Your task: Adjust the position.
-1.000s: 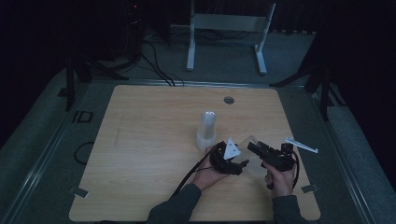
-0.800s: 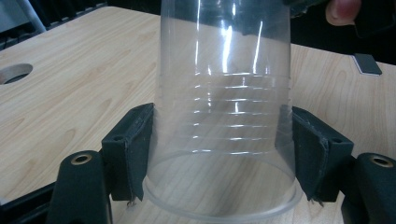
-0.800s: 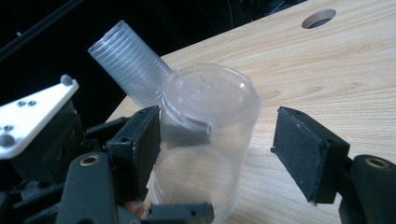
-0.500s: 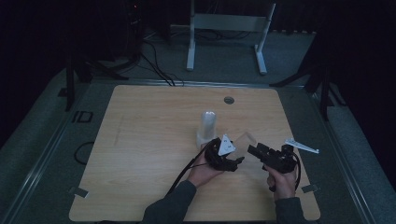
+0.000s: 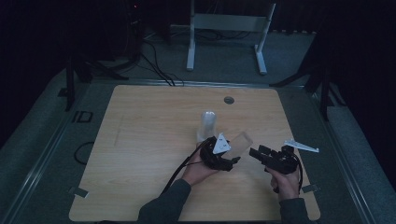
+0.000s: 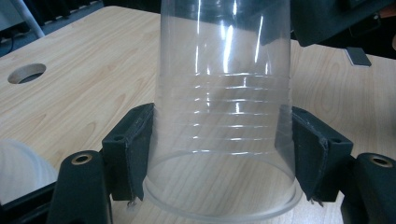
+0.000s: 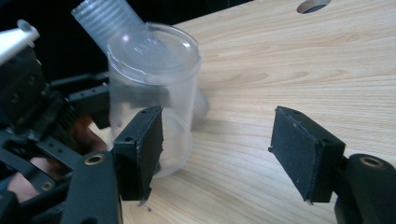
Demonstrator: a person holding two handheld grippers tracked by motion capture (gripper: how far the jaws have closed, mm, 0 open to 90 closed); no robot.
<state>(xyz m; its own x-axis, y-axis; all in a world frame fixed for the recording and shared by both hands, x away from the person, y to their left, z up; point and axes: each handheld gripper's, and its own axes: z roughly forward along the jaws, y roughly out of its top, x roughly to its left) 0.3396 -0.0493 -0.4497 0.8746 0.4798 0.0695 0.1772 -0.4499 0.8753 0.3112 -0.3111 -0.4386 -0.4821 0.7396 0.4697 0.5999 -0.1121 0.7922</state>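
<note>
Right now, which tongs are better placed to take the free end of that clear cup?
Right tongs: open, facing the clear cup's closed end. Left tongs already clamp its rim end.

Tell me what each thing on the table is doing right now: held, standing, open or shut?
Clear ribbed plastic cup: held off the wooden table, clamped between the left hand-held gripper's jaws near its rim.
Stack of clear plastic cups: standing upside down on the table, untouched.
Left hand-held gripper: shut on the cup.
Right hand-held gripper: open, jaws wide, nothing between them, beside the held cup.
Light wooden table: bare around the cups.
</note>
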